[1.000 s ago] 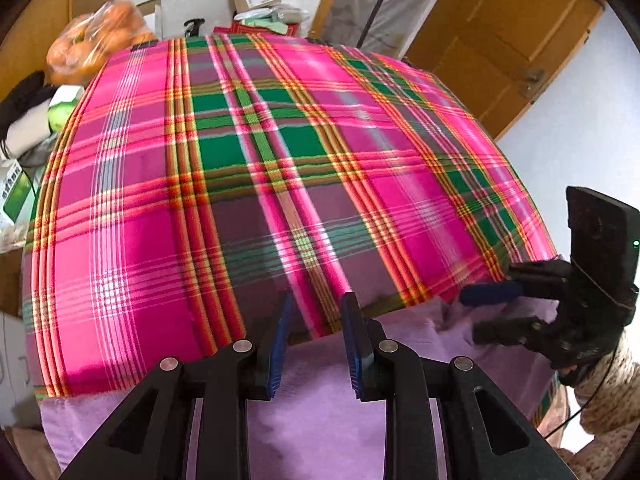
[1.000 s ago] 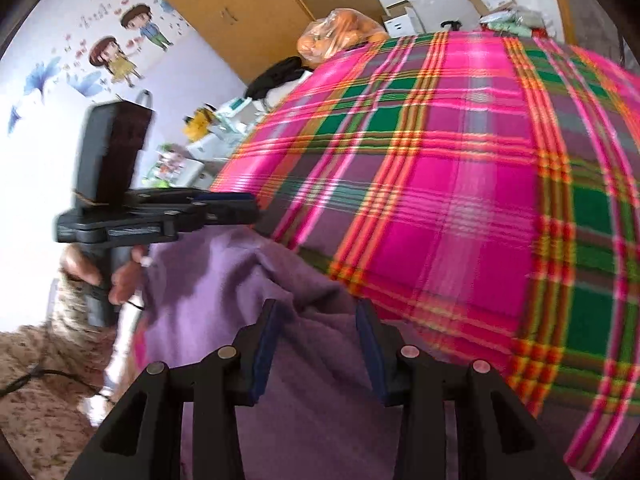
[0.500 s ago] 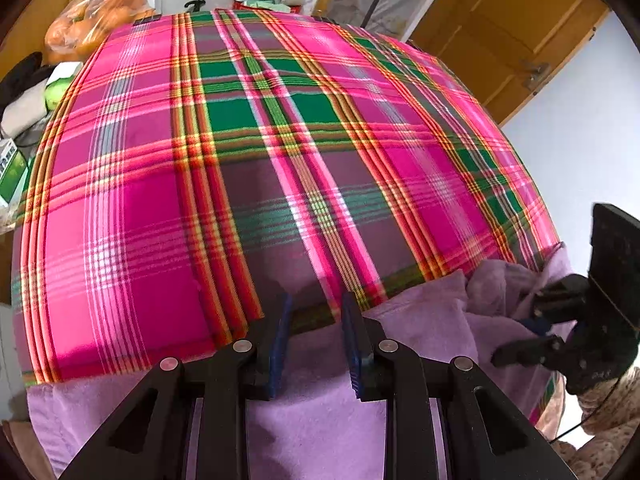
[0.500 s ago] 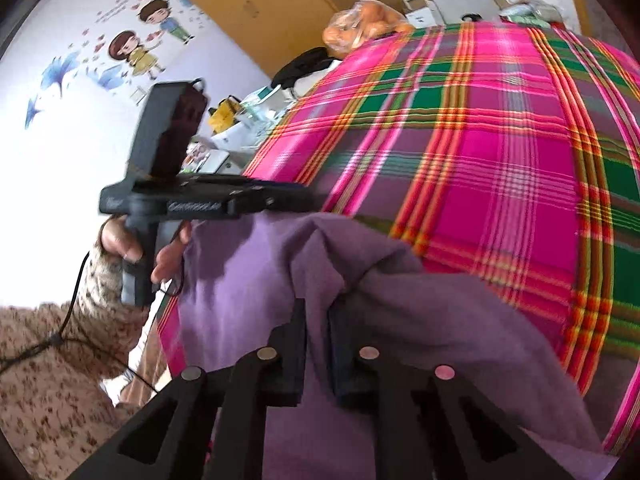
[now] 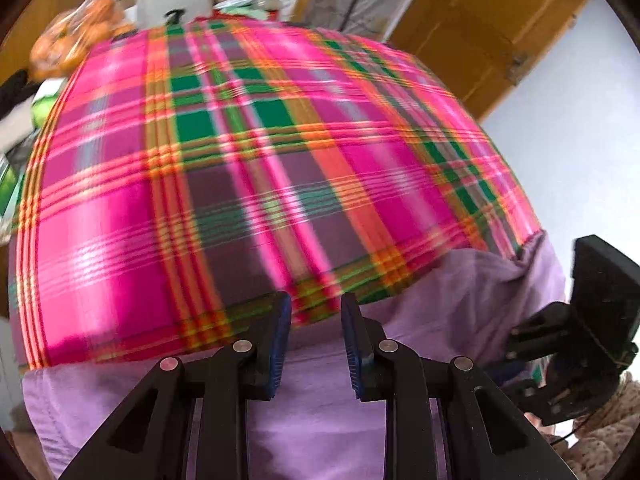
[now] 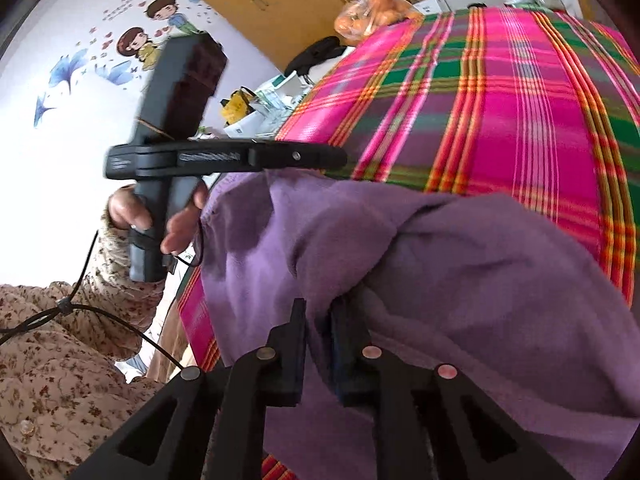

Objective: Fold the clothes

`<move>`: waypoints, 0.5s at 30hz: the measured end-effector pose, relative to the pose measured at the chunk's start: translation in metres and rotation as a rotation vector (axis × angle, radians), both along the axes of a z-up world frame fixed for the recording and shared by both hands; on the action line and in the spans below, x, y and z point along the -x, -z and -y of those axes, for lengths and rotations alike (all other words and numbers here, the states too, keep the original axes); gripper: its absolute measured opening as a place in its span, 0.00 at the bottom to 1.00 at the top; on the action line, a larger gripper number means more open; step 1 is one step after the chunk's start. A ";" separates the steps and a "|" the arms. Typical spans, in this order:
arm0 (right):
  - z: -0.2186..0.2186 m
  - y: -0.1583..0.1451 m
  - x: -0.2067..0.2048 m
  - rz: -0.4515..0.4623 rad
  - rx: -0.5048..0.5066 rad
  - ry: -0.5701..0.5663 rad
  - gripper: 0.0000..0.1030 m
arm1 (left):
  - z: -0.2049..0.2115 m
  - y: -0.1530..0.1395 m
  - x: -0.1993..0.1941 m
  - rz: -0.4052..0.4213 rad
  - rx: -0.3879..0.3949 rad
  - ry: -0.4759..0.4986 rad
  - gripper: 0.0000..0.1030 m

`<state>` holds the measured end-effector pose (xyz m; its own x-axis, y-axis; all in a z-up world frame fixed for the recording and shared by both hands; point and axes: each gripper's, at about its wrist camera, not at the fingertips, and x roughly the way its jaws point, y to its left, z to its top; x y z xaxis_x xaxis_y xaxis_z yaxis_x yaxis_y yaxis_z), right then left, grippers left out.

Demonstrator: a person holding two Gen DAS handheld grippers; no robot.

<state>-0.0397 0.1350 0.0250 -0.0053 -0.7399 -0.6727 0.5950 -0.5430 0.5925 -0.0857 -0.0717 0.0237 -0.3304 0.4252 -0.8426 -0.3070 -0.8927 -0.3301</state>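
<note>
Motion blur smears the plaid cloth (image 5: 280,168) across the left wrist view, so its stripes lose their edges. There the purple garment (image 5: 328,408) runs off the near edge, and the right gripper (image 5: 516,352) sinks its fingertips into the fabric, out of sight. In the right wrist view the left gripper (image 6: 340,157) hides its jaw gap edge-on. The bag of orange things (image 6: 372,10) is too small to identify.
</note>
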 end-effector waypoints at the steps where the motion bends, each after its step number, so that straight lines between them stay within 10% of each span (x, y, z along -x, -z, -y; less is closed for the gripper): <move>1: 0.000 0.000 -0.001 0.001 0.005 0.008 0.13 | -0.008 -0.003 0.000 -0.005 -0.001 0.014 0.26; 15: 0.001 0.016 -0.003 0.050 0.102 0.102 0.18 | -0.092 -0.003 -0.009 0.024 0.121 0.223 0.26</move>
<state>-0.0370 0.1344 0.0091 -0.0523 -0.8018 -0.5952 0.5088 -0.5343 0.6750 -0.0765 0.0200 0.0266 -0.2193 0.3809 -0.8982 -0.4941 -0.8372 -0.2344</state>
